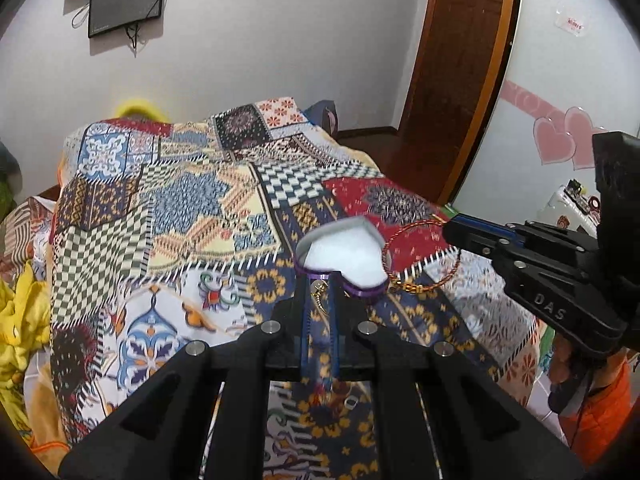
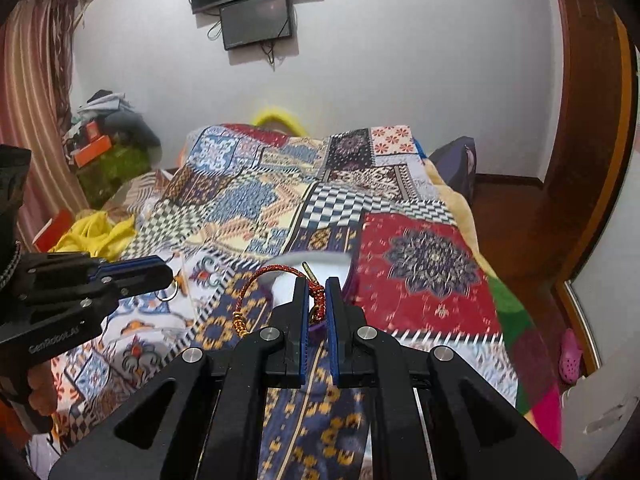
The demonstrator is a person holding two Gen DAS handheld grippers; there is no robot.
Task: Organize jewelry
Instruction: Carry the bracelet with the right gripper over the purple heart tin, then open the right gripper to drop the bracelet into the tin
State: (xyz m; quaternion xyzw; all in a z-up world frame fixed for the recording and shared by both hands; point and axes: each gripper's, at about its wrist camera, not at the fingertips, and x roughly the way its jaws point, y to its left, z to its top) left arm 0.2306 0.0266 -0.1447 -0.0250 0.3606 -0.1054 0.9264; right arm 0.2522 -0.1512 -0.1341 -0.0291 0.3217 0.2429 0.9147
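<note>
The heart-shaped box with a purple ribbed wall and white padded inside [image 1: 344,252] is half hidden in the right wrist view, where it shows only as a blurred white and purple patch behind the fingers of the right tool [image 2: 317,294]. What the left tool [image 1: 320,300] holds is hard to make out: a small gold and silver dangling piece, perhaps an earring [image 1: 319,290], hangs in the narrow slot between its blue-padded fingers, low in the centre of the left wrist frame, right at the box's near wall. From the right wrist view, this tool's tips cover the piece, and only a small ring shape shows below them.

The left tool is clenched on that small piece and points forward over the patchwork bedspread of red, blue and yellow prints [image 1: 168,216], with the box just beyond its tips. The right tool comes in from the right edge of the left wrist frame, angled toward the box, and grips a red and gold twisted cord bangle [image 1: 412,256] by its far side. The bangle hangs as a loop beside the box's right lobe, its gold beaded clasp lowest; whether it touches the box cannot be told.
</note>
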